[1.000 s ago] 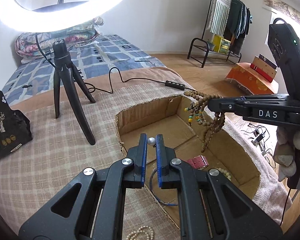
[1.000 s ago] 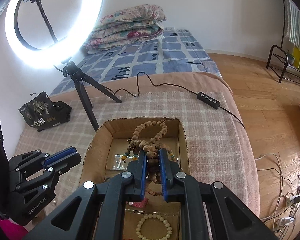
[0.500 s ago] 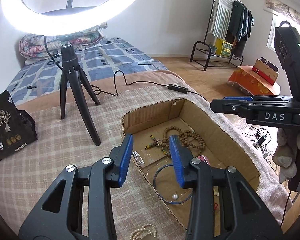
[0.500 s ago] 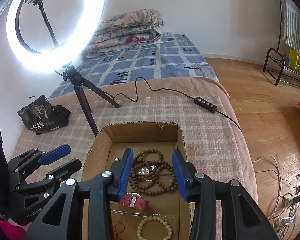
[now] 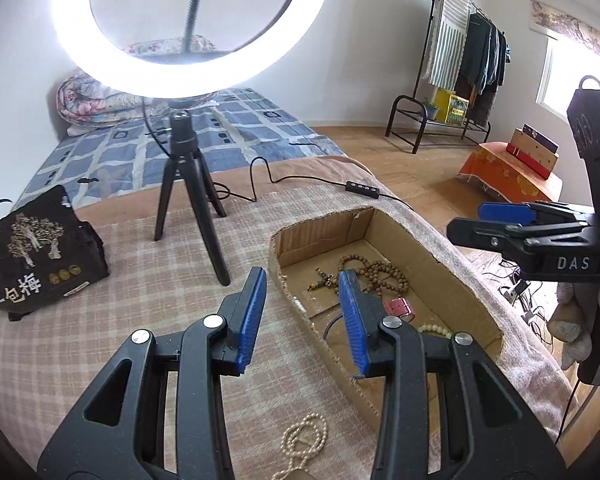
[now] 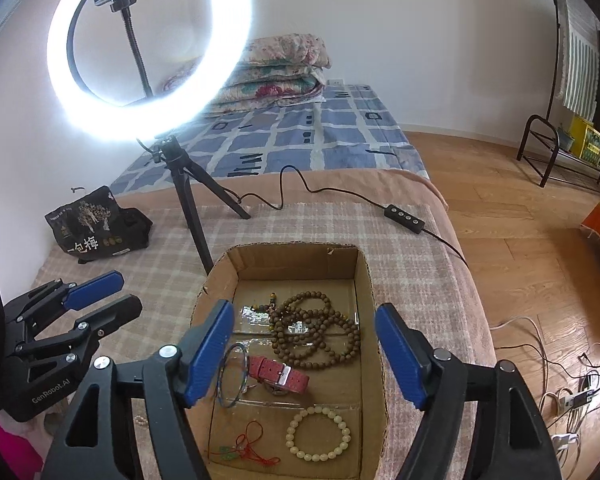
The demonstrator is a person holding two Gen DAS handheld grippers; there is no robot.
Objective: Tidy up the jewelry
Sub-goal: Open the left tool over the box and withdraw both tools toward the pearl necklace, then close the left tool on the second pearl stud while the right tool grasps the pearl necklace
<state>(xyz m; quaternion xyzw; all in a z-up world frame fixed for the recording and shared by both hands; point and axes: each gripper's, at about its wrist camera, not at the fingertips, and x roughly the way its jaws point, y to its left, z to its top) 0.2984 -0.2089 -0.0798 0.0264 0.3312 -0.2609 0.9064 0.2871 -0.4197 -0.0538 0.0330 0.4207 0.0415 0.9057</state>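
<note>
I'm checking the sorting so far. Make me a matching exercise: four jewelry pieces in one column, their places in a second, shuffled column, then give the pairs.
Pieces:
1. brown bead necklace
2. red strap
3. cream bead bracelet
4. pearl strand

Places:
A. outside the cardboard box, on the checked cloth
B. in the box, at its near end
C. in the box, toward its far end
D. in the box, around its middle, beside a thin bangle

Pairs: 1-C, 2-D, 3-B, 4-A
</note>
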